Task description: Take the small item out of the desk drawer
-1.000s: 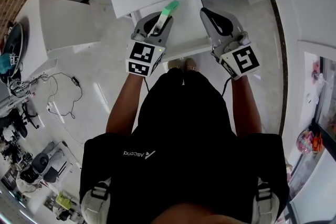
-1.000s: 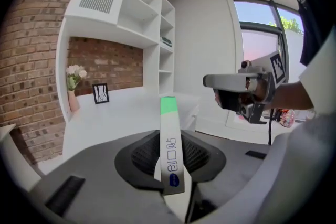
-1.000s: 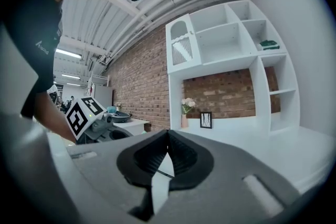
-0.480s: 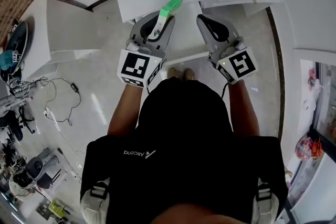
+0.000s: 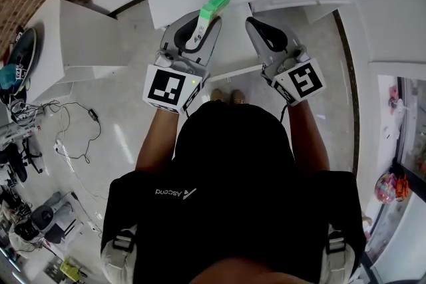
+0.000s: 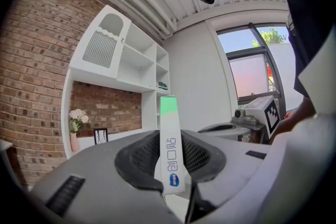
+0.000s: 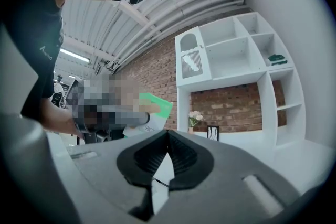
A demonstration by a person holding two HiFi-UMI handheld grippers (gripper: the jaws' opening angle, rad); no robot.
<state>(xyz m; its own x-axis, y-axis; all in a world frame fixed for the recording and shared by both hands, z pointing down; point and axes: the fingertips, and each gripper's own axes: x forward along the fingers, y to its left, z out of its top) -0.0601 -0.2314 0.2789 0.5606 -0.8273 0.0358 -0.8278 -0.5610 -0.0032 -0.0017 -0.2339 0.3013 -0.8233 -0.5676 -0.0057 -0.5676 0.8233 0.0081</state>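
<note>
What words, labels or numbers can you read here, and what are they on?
"Ascend": on the black shirt, upside down in the head view.
Box: vertical print and a blue logo, not readable.
Left cube, right cube: coded squares, no words.

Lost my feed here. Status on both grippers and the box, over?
Left gripper shut on green-and-white box, its green end sticking out past the jaws. Right gripper shut, empty. Nothing seen blocking.
</note>
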